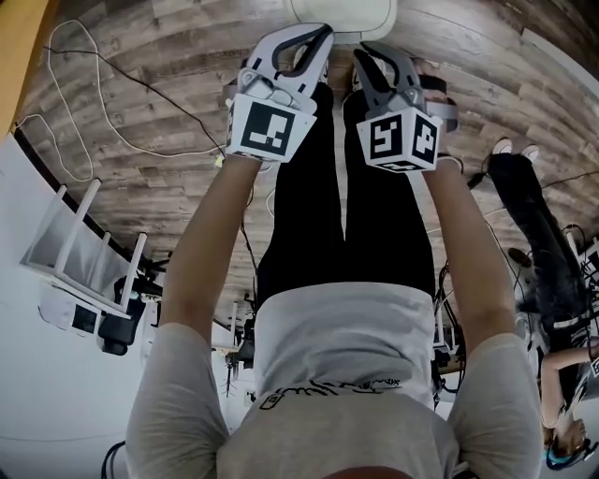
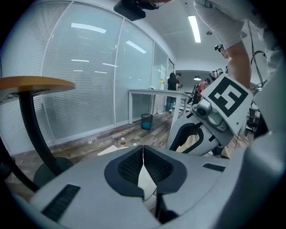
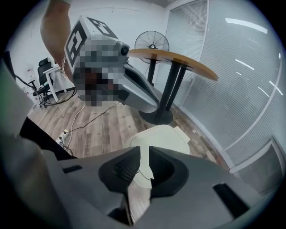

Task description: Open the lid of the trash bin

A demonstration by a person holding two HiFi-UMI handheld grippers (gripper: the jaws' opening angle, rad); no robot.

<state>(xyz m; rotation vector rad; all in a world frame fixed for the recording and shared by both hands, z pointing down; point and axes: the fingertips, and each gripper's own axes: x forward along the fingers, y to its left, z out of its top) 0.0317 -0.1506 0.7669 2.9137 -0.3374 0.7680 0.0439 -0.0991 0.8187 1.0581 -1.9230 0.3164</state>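
Trash bin lid [image 1: 342, 14] down, untouched; opening not yet begun. My L claw [image 1: 318, 37]: jaws together, empty. R claw [image 1: 367, 54]: jaws slightly apart, nothing btwn, aimed at lid.

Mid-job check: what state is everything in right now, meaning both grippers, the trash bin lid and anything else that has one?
Left gripper: jaws shut, nothing between them.
Right gripper: jaws partly open, empty, pointing down at the lid.
Cream plastic trash bin lid: down, closed, no gripper on it.
Small blue waste basket: upright on the floor, open-topped.
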